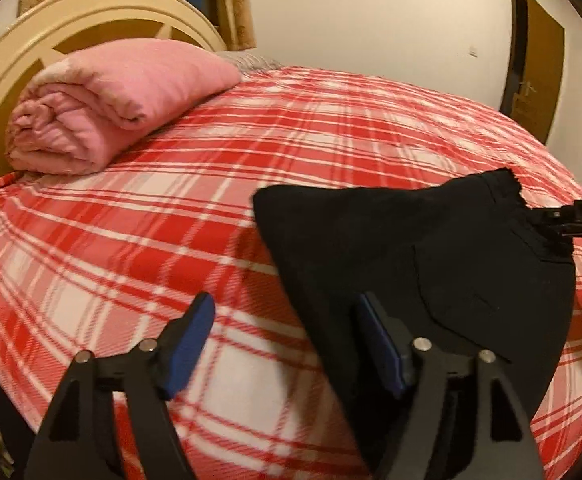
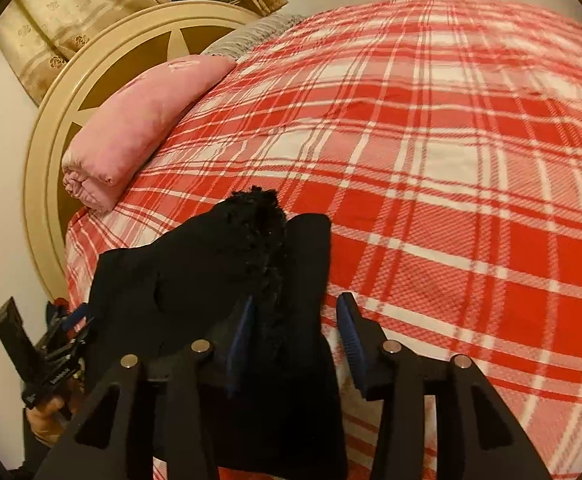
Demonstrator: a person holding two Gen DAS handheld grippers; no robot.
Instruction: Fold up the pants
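The black pants (image 1: 431, 264) lie bunched on the red plaid bed, their ruffled waistband (image 1: 509, 184) towards the right. My left gripper (image 1: 287, 340) is open wide over the bed. Its right finger (image 1: 379, 344) sits against the pants' near edge, with cloth draped beside it. In the right wrist view the pants (image 2: 211, 264) fill the lower left, waistband (image 2: 263, 220) on top. My right gripper (image 2: 297, 332) is open, with black cloth lying between its fingers and over the left finger (image 2: 241, 340). Each gripper shows in the other's view: the right gripper (image 1: 567, 216) at the waistband, the left gripper (image 2: 63, 332) at the pants' left edge.
The bed is covered by a red and white plaid blanket (image 1: 251, 152). A folded pink quilt (image 1: 103, 108) lies by the cream headboard (image 1: 51, 28). Curtains hang behind it. A brown door (image 1: 535, 64) stands at the far right wall. A hand (image 2: 47, 416) holds the left gripper.
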